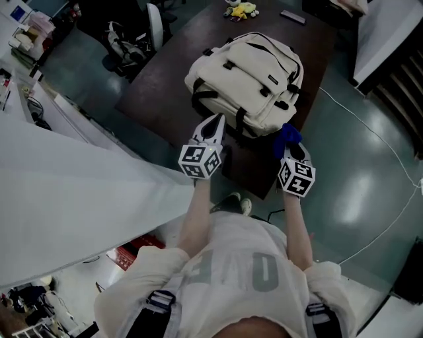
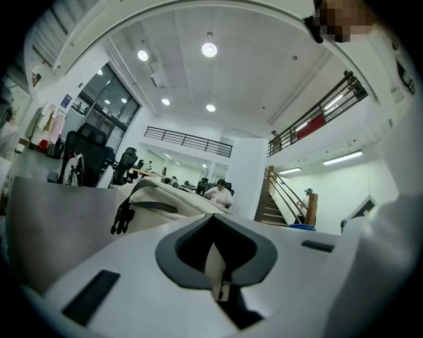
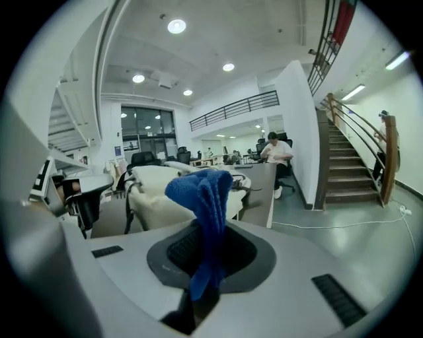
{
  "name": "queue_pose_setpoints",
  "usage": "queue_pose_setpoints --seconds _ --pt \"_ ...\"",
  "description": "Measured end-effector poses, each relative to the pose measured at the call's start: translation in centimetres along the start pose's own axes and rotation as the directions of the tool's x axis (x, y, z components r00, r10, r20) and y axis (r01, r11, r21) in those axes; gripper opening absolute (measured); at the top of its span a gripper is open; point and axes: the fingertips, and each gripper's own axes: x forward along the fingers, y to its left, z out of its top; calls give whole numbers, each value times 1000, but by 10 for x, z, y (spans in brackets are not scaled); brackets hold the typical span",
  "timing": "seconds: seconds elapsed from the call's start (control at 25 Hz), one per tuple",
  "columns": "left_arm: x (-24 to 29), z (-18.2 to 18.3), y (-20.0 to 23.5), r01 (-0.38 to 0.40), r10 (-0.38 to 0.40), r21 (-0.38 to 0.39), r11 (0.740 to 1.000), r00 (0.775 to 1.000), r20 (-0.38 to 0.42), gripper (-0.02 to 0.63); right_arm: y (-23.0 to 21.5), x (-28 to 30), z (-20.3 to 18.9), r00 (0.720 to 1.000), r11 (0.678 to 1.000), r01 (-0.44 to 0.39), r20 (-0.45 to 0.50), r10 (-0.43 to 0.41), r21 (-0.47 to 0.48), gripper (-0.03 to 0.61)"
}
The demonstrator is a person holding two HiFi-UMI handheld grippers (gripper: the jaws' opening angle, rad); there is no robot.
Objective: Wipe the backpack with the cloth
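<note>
A cream backpack (image 1: 248,79) with black straps lies on a dark brown table (image 1: 158,92). My left gripper (image 1: 211,129) is at the backpack's near left side, jaws shut with nothing in them. In the left gripper view the left gripper (image 2: 215,249) points low across the table toward the backpack (image 2: 165,198). My right gripper (image 1: 292,150) is at the backpack's near right corner, shut on a blue cloth (image 1: 287,137). In the right gripper view the blue cloth (image 3: 205,211) stands bunched up out of the right gripper (image 3: 208,247), with the backpack (image 3: 165,191) just beyond it.
A yellow object (image 1: 241,9) and a flat dark item (image 1: 293,16) lie at the table's far end. A white cable (image 1: 370,132) runs over the green floor on the right. An office chair (image 1: 129,39) stands at the left. A staircase (image 3: 350,165) and a seated person (image 3: 276,153) are farther off.
</note>
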Motion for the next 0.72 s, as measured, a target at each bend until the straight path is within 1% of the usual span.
queue_pose_setpoints --seconds 0.08,0.2,0.28,0.36,0.48,0.56,0.64,0.72 --pt "5 7 2 -12 12 -15 1000 1000 13 5 -14 -3 14 999 999 35 18 -35 26 41" --pt "14 15 -2 -1 1 -21 1000 1000 22 5 -29 -1 29 997 997 70 22 -70 22 41" --pt "20 22 -3 6 -5 -16 1000 999 34 5 -34 4 36 997 997 75 30 -76 33 41" --pt "20 28 0 -18 19 -17 1000 998 53 5 -37 11 40 997 997 60 35 -62 51 41" --pt "21 31 -6 -72 73 -14 997 995 71 5 -52 21 47 999 999 23 38 -25 44 41" --pt "20 29 -16 -122 122 -1 993 989 82 5 -67 28 53 999 999 -19 42 18 29 41" --pt "18 27 -28 -189 189 -8 982 976 112 5 -82 37 58 996 997 -81 41 81 8 41" --pt "12 22 -43 -269 271 -29 963 951 149 5 -93 42 59 986 986 -164 20 164 -22 41"
